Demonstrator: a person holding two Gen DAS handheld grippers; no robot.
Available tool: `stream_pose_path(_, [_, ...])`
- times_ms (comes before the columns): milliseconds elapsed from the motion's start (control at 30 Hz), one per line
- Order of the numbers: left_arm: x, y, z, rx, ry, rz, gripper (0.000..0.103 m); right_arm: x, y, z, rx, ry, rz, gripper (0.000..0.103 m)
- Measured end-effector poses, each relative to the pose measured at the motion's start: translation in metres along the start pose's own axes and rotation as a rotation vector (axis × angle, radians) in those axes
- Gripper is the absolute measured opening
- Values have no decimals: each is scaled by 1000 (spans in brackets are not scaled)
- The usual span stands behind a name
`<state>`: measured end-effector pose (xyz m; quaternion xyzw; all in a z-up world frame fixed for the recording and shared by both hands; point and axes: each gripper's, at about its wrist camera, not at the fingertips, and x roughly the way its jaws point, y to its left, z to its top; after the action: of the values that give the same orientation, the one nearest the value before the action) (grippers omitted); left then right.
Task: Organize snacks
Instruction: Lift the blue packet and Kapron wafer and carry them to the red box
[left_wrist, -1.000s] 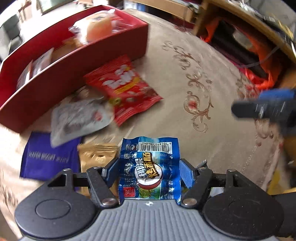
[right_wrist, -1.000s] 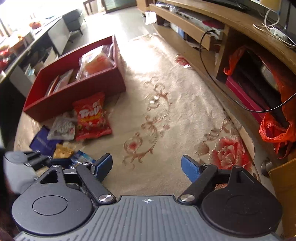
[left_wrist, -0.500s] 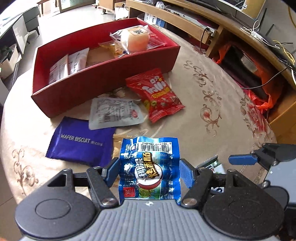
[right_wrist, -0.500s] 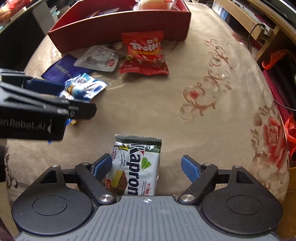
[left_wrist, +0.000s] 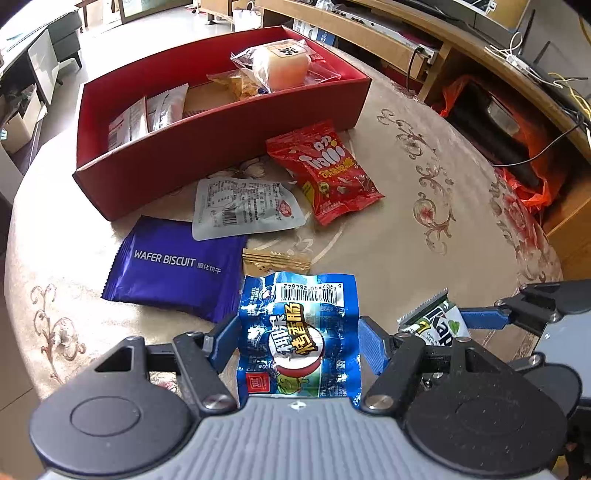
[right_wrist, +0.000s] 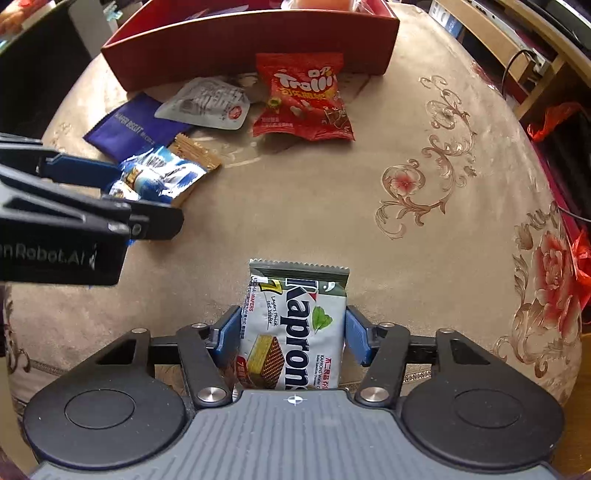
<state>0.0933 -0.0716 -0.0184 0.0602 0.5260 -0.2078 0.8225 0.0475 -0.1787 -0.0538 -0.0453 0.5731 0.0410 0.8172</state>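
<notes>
Green Kaprons pack (right_wrist: 295, 332) sits on tablecloth (right_wrist: 295, 206), your right gripper (right_wrist: 291, 332) just closed, blue pads on both sides. Left gripper (left_wrist: 297, 343) pinches blue snack pack (left_wrist: 299, 332). Lift both slow, keep squeeze soft. Drop into red box (left_wrist: 229, 133), far side.

The left gripper (left_wrist: 297, 341) and right gripper (right_wrist: 291, 334) look alike: a ribbed grey housing with a small crosshair mark, two black rounded discs with shallow circular recesses, black linkage arms pinned by silver screws, and blue pads on the jaws. White "Robot.AI" lettering marks the left gripper's black side.
</notes>
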Motion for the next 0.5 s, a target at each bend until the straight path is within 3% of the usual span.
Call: stream_pose_path(500, [0,-1,4,-1,-21,27,65,-22,-22,24,88,-118,-20,65])
